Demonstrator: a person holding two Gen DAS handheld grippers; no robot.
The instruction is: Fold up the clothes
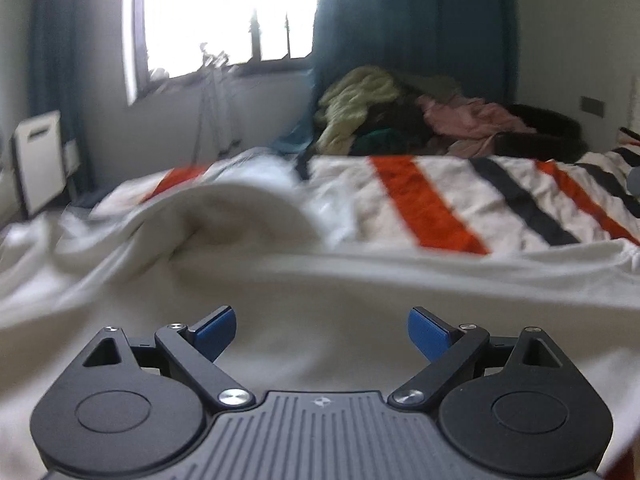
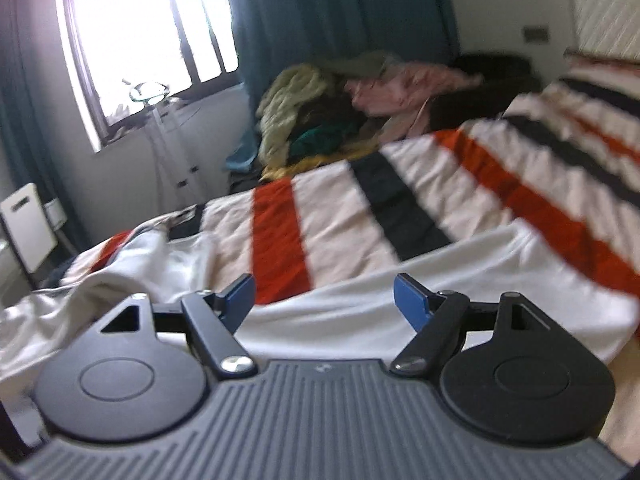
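A white garment [image 1: 280, 280] lies spread and rumpled on the striped bed cover, with a raised fold at its left. It also shows in the right wrist view [image 2: 360, 312] along the near edge of the bed. My left gripper [image 1: 322, 332] is open and empty, low over the white cloth. My right gripper [image 2: 324, 300] is open and empty, just above the garment's edge. A heap of other clothes [image 1: 400, 112], yellow-green, pink and dark, sits at the far side of the bed; it also shows in the right wrist view [image 2: 340, 100].
The bed cover [image 1: 500, 200] is white with orange and black stripes. A bright window [image 1: 224, 12] and blue curtains [image 1: 400, 20] stand behind. A white folding chair [image 1: 38, 156] is at the far left by the wall.
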